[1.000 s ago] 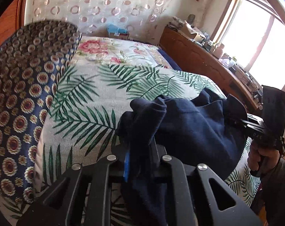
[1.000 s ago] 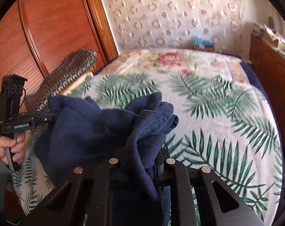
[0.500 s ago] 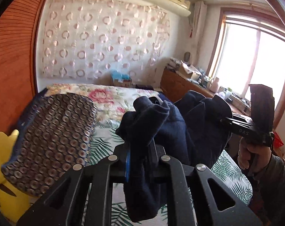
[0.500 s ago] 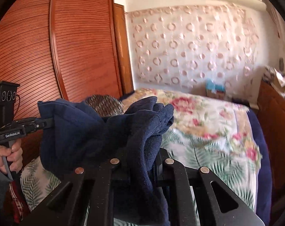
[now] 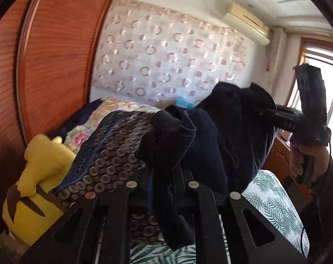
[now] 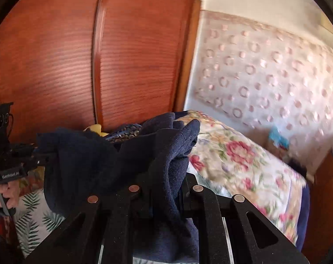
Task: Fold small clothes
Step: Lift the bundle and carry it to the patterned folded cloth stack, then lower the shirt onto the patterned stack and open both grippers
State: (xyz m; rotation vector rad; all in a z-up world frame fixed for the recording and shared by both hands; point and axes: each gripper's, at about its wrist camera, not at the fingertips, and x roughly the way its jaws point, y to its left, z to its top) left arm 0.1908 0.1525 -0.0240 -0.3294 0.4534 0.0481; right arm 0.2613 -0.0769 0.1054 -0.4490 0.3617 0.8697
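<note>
A dark navy garment (image 5: 221, 132) hangs in the air between both grippers, high above the bed. My left gripper (image 5: 164, 171) is shut on one bunched edge of it. My right gripper (image 6: 164, 176) is shut on the other edge of the same garment (image 6: 89, 158). The right gripper also shows at the right of the left wrist view (image 5: 285, 118), and the left gripper shows at the left of the right wrist view (image 6: 34, 156). The cloth sags in folds between them.
The bed (image 6: 243, 160) with a floral and palm-leaf cover lies below. A patterned dark pillow (image 5: 113, 145) and a yellow plush toy (image 5: 34, 176) sit at its left. A wooden wardrobe (image 6: 89, 66) stands behind, a wooden sideboard (image 5: 278, 154) to the right.
Both grippers have lifted the navy garment up off the bed and tilted upward; the views now show wardrobe and wall instead of the bed cover. Both grips are unchanged.
</note>
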